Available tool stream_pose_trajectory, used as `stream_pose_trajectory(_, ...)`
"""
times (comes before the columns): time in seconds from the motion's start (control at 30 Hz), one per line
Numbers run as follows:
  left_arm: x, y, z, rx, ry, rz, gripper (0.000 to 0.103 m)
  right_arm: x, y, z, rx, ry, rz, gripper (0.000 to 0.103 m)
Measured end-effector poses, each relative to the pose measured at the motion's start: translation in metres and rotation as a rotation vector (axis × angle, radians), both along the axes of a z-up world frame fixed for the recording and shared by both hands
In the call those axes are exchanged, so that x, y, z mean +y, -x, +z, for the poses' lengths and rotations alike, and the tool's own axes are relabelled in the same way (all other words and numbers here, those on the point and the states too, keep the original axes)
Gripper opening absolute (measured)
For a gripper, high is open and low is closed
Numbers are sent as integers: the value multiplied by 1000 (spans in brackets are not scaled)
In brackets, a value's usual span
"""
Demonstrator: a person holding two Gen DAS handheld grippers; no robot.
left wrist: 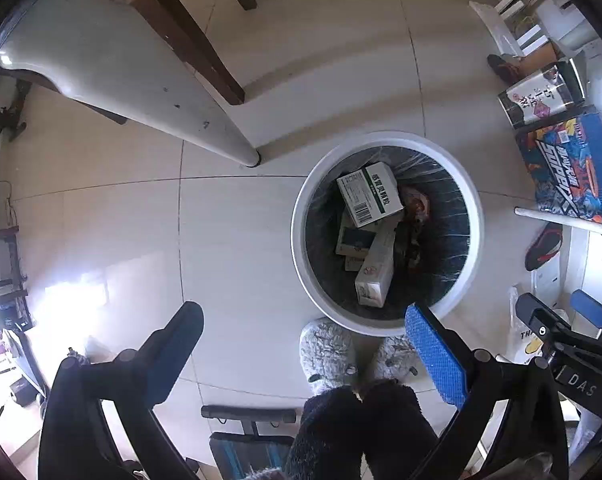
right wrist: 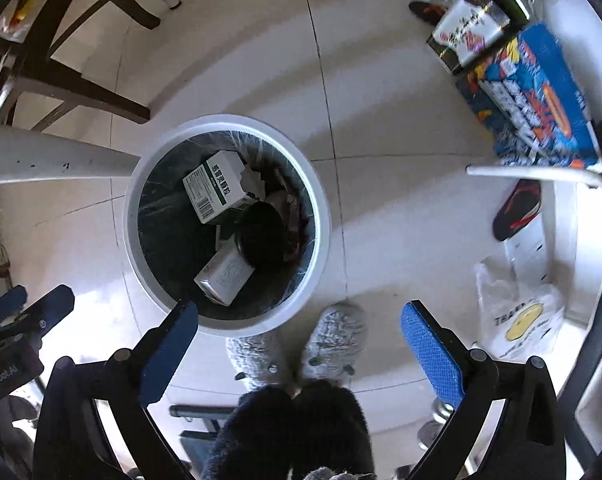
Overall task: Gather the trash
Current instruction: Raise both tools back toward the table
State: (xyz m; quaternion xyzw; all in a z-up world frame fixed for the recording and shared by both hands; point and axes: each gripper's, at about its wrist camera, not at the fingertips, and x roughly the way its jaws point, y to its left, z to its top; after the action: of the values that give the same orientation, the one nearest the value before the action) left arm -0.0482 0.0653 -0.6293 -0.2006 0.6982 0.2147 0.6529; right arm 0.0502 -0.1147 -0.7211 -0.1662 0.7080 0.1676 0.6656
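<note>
A round white trash bin [left wrist: 301, 248] with a clear liner stands on the tiled floor. It holds a white and green box [left wrist: 369, 194], a longer white box [left wrist: 375, 276] and dark crumpled waste. In the right wrist view the bin [right wrist: 321, 216] lies left of centre, with the green box [right wrist: 217, 190] and a dark round object [right wrist: 261, 236] inside. My left gripper [left wrist: 305, 324] is open and empty, above the bin's near side. My right gripper [right wrist: 299, 322] is open and empty, above the bin's near right rim.
The person's grey fuzzy slippers [left wrist: 327, 350] stand at the bin's near side. A white table leg [left wrist: 141, 92] and dark wooden chair legs [left wrist: 197, 36] lie to the left. Printed boxes [left wrist: 569, 168], shoes and a plastic bag [right wrist: 521, 320] crowd the right.
</note>
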Motion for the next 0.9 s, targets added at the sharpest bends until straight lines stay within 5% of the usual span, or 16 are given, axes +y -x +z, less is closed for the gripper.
stream_pose_trajectory(0.43,-13,22,80,-42,-5,28,103,-12,16,87,-32,-25,4,103)
stream_pose_trajectory(0.9,-33,59,217,-90,0,19,103,-29,52,259,-93,-87,3,103)
